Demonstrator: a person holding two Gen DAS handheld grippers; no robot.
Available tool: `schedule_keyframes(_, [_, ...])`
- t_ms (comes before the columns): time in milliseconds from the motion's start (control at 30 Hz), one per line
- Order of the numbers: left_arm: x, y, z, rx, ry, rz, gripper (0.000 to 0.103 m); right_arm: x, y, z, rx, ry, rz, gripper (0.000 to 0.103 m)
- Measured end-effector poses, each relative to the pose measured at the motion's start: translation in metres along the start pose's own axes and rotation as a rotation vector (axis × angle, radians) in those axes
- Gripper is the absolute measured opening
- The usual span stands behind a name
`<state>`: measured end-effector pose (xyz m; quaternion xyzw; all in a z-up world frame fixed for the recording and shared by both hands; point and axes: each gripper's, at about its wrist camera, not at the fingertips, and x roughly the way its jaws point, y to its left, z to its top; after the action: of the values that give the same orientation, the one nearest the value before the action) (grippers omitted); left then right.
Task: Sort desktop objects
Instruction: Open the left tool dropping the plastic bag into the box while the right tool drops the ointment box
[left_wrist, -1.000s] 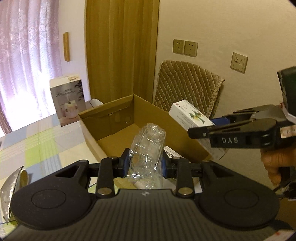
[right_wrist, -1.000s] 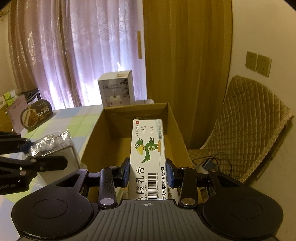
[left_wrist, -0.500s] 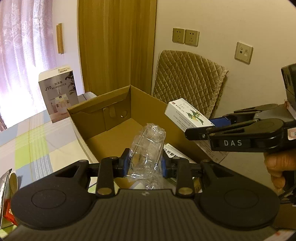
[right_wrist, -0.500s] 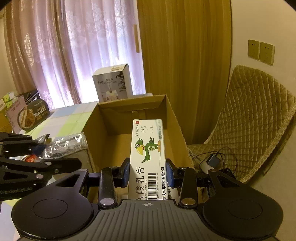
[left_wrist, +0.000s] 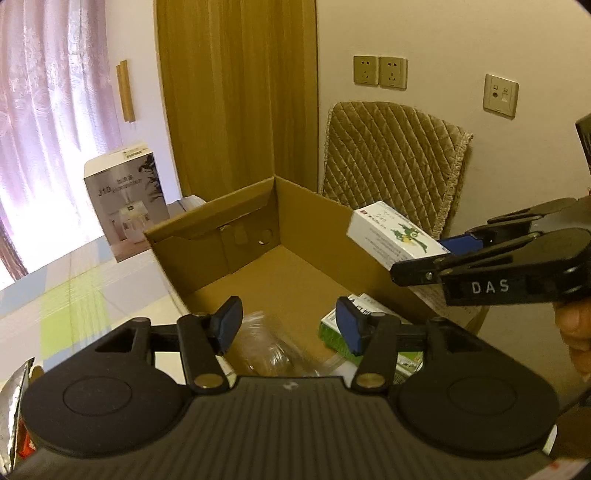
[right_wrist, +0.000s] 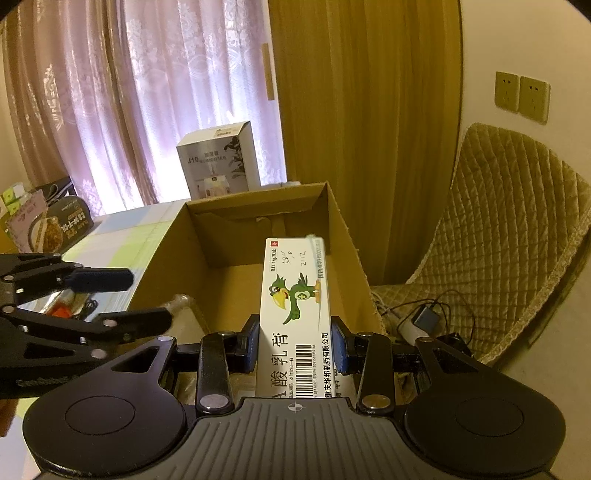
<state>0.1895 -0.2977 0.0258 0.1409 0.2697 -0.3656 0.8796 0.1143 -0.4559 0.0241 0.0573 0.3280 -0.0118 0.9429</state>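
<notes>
My left gripper (left_wrist: 289, 326) stands open over the near end of the open cardboard box (left_wrist: 210, 218). Just below its blue pads (left_wrist: 229, 325) a crumpled clear plastic wrapper (left_wrist: 269, 354) shows blurred inside the box, free of the fingers. A green and white carton (left_wrist: 334, 338) lies on the box floor beside it. My right gripper (right_wrist: 295, 347) is shut on a long white medicine box with a green bird (right_wrist: 295, 302), held above the cardboard box (right_wrist: 343, 229) near its right wall. The left wrist view shows that medicine box (left_wrist: 391, 236) over the box's right rim.
A grey humidifier carton (left_wrist: 125, 199) stands on the checked tablecloth (left_wrist: 74, 306) behind the box. A quilted chair (right_wrist: 509, 240) sits right of it, with a charger and cables (right_wrist: 421, 317) on the seat. Snack packs (right_wrist: 48, 229) lie at the far left.
The left gripper has opened and let go of the clear plastic wrapper, which has dropped down into the cardboard box. The right gripper keeps hold of the medicine box above the box.
</notes>
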Motion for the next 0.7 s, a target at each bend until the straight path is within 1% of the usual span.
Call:
schedule_keyframes(300, [-0.016,0.007,-0.006,-0.013,-0.002,0.015,0.051,0.004,0.005,-0.002,0.001,0.010,0.010,0.036])
schedule_keyframes(700, [-0.020,0.010,-0.007,-0.018,-0.005,0.019,0.051,0.015,0.016,0.009,-0.017,0.008,0.028,0.036])
